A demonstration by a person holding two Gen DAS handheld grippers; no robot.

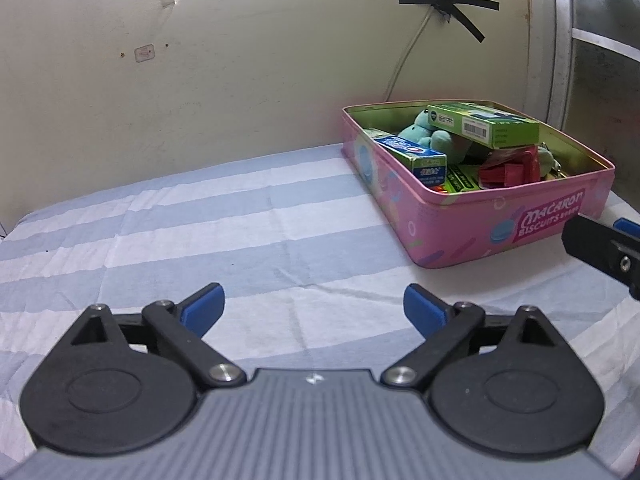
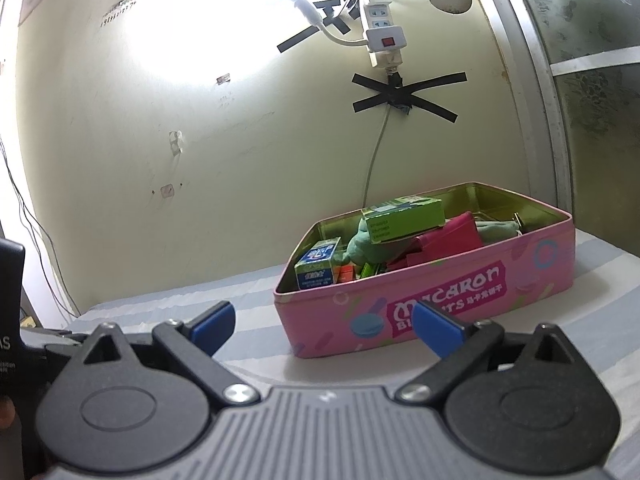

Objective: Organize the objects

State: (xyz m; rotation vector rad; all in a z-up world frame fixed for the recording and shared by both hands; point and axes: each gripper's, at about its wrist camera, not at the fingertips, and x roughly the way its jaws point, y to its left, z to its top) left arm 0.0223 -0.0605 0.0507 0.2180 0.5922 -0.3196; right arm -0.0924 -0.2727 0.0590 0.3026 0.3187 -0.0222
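Striped cloth [image 1: 240, 220] lay bare; everything sat packed in the pink tin [image 1: 500, 216].
Left gripper [image 1: 314, 308] and right gripper [image 2: 324, 326] both gaped wide, holding nothing; job looked nearly done.

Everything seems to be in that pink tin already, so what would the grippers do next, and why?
Probably draw both back: the left gripper and right gripper stand open and empty, the striped cloth shows nothing loose, and the pink tin already holds the boxes and plush toy.
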